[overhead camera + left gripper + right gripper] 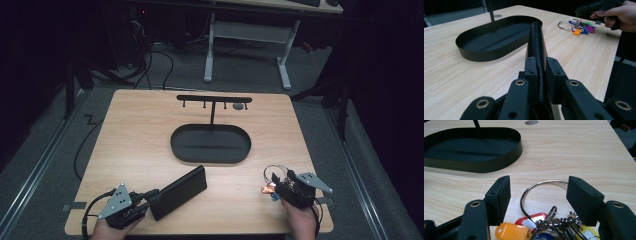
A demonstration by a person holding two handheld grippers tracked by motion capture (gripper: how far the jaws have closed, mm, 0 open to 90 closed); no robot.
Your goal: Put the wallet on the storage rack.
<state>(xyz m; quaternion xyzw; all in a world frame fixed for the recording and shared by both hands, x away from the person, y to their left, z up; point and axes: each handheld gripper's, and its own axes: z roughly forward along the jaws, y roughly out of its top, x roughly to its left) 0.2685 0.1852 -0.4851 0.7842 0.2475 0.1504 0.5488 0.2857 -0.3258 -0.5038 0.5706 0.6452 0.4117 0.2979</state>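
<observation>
Black jaws of the left gripper [540, 72] are pinching the near end of a wallet [537, 42], a stiff, grainy, probably light slab that juts out over the table [140, 130] toward the tray [210, 145]. Right gripper [539, 195] hangs spread around the keys [544, 220], loose and jangly, best taken by the ring. Open wood lies ahead; the table's near edge is close.

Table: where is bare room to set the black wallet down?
Bare wood lies left of the oval tray and between tray and table's near edge. The tray floor is free too. Crowded: the near right corner, with the key ring between the right gripper's jaws.
</observation>
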